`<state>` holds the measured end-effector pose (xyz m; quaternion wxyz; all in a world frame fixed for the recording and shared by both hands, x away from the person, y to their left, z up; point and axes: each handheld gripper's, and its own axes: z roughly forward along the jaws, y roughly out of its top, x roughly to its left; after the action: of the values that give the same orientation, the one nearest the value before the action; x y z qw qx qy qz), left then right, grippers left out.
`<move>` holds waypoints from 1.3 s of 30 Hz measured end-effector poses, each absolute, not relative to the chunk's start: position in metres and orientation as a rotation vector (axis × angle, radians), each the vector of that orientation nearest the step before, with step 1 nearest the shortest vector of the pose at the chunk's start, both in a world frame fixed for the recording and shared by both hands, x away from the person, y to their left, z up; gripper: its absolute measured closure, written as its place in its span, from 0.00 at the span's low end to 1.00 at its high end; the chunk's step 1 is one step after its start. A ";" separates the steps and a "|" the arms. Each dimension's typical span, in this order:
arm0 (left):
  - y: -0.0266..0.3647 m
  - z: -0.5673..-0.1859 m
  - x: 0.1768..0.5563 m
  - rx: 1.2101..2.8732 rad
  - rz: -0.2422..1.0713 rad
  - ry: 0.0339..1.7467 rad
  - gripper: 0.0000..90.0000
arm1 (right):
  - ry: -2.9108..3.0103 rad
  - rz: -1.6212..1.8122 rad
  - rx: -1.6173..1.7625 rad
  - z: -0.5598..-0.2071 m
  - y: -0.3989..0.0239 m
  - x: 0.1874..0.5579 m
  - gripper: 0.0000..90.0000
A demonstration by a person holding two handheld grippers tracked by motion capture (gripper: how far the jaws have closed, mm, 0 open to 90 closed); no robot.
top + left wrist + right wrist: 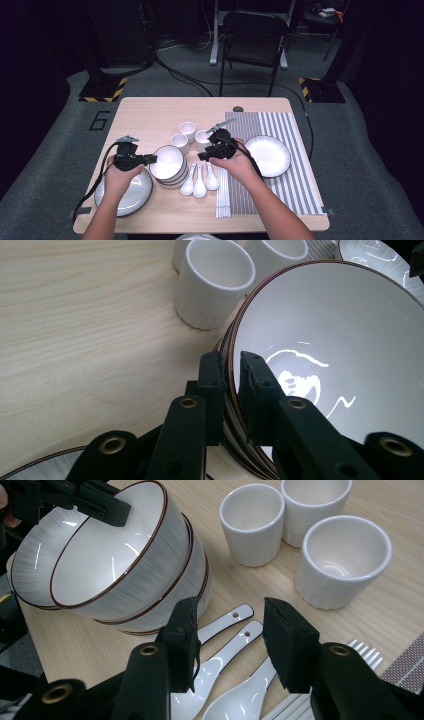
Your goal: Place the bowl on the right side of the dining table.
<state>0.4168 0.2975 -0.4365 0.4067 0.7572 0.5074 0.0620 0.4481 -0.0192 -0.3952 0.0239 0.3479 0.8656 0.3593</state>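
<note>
Resting on the wooden table (150, 112) is a stack of bowls (172, 175), and the left gripper (231, 362) is pinching the rim of the top bowl (340, 340), which is tilting above the rest. The right gripper (227, 625) is hovering with its jaws spread and nothing between them, just over three white spoons (225, 645). Three white cups (340, 560) are standing just beyond the spoons.
</note>
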 end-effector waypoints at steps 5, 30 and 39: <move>0.298 -0.436 0.417 1.909 0.158 1.276 0.89 | 2.680 1.120 1.064 -0.393 -0.014 0.448 0.64; 0.300 -0.436 0.415 1.902 0.168 1.279 0.85 | 2.679 1.168 1.000 -0.386 0.014 0.447 0.65; 0.294 -0.443 0.419 1.902 0.190 1.277 0.84 | 2.685 1.157 0.998 -0.387 0.015 0.446 0.65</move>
<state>0.4192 0.2942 -0.4430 0.4087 0.7551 0.5070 0.0753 0.4456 0.0154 -0.3872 0.0263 0.3229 0.8688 0.3745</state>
